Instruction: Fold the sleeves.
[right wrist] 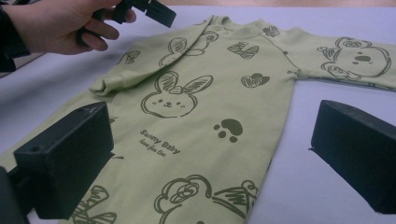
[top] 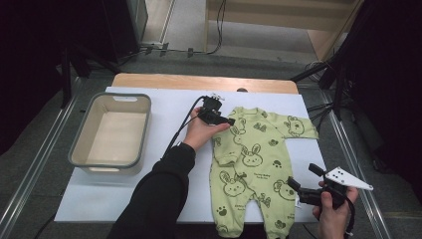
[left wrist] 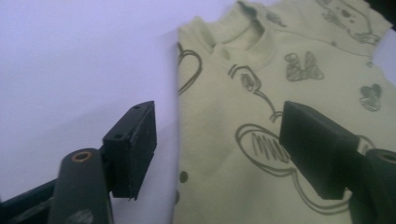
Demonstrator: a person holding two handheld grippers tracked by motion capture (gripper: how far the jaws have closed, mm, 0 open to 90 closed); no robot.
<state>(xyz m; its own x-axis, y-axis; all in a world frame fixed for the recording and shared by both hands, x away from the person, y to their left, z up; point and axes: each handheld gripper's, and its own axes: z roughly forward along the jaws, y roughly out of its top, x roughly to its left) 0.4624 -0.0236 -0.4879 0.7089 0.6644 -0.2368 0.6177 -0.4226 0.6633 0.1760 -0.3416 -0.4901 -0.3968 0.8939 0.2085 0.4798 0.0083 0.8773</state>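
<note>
Romper lies flat, its length running from the collar at the far side to the legs near the person. Left gripper hovers open over its folded shoulder; right gripper waits open beside the legs.

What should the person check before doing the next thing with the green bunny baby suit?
1. Baby suit lies flat on the white table cover: ok, though one sleeve is already folded across the chest.
2. Left gripper open at the suit's shoulder edge: ok, nothing pinched.
3. Right gripper open, beside the leg: ok.
4. Other sleeve spread out: ok.
5. Basket empty and out of the way: ok.
6. Feet of the suit lying smooth: cannot tell, cut off at the picture's edge.
</note>
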